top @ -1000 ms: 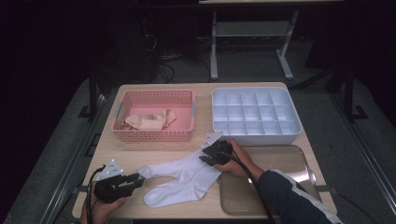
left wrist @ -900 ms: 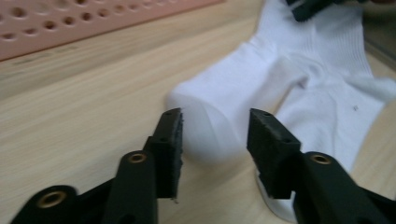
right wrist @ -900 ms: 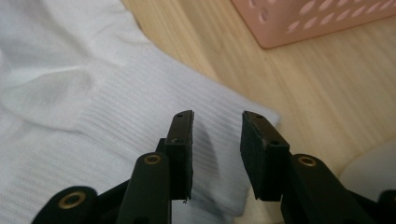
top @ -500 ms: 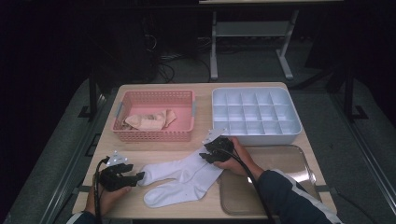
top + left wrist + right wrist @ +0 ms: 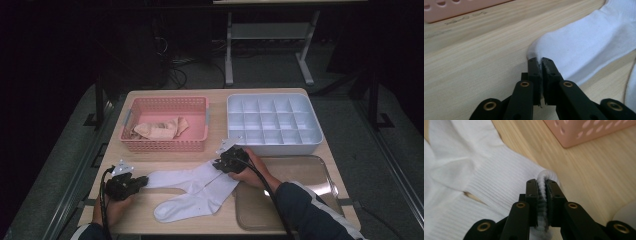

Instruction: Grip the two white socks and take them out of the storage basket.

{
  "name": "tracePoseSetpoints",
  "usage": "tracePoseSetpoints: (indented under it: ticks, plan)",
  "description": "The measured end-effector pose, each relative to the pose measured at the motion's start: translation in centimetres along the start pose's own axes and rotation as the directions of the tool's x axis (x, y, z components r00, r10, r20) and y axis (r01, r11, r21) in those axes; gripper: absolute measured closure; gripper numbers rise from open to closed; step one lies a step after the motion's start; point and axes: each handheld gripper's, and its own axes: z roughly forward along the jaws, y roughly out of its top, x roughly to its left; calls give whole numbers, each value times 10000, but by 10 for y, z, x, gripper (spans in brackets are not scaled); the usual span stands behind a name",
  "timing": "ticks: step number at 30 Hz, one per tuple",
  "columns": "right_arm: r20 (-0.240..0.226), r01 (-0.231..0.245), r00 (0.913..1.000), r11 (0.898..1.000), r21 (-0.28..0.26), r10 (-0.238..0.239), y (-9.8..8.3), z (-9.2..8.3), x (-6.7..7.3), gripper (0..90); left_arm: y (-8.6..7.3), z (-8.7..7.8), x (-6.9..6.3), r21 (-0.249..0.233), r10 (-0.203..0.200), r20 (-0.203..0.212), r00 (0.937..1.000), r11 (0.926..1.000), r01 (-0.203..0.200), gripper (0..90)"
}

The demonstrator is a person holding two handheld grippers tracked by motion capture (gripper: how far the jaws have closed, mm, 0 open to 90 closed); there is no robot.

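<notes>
Now sock (image 5: 192, 179) between both jaws.

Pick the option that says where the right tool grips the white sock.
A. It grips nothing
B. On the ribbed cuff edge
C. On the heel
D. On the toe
B: in the right gripper view the right tool has a fold of the ribbed cuff of the white sock pinched between its jaws, while the left tool is shut on the smooth toe end.
</notes>
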Motion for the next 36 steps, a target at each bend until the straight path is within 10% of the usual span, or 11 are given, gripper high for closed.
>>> tracePoseSetpoints:
  ticks: [16,26,36]
  plan:
    - [-764,-903,9935,9924,-838,839,5,-70,0,811,8,-59,-34,-1590,-246,1236,9920,9863,442,869]
    - [-566,-881,9944,9960,168,889,-18,-76,1,808,-12,-51,-74,-658,-394,2035,9783,9964,538,871]
    - [-366,-677,9968,9936,900,712,-28,-50,0,790,-21,-35,-83,400,305,1561,9873,9985,-372,870]
